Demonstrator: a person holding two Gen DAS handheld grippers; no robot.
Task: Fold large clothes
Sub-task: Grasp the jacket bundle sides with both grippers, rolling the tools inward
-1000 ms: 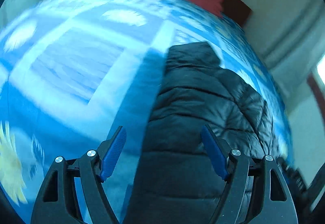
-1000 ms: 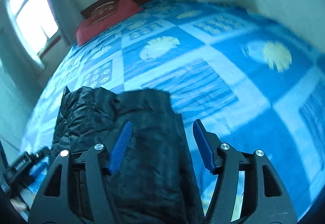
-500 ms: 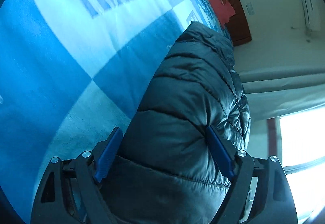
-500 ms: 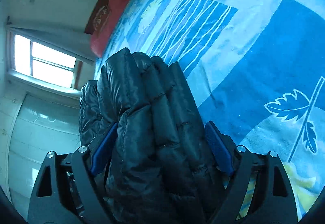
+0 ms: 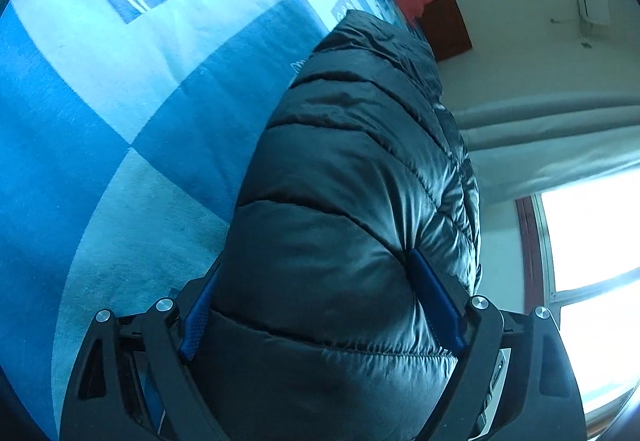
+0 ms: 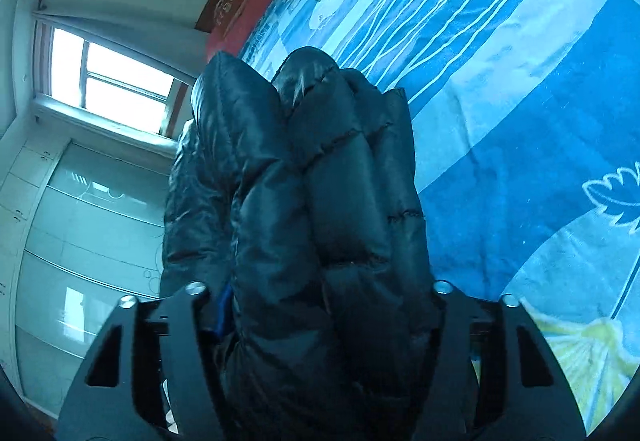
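Left wrist view, both grippers' fingers (image 5: 434, 303) pinching puffer jacket (image 5: 340, 201), open bedspread (image 5: 100, 101) alongside

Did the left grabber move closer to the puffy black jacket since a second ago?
Yes. The left gripper has come down toward the blue bedspread, and the black jacket now bulges between its fingers, which were clear of it before.

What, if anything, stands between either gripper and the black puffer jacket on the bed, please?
Nothing visible does. The black puffer jacket already fills the left gripper, bulging against its blue pads. The right gripper has just been closing on the bunched jacket, its pads buried in the folds. Only blue bedspread lies around it.
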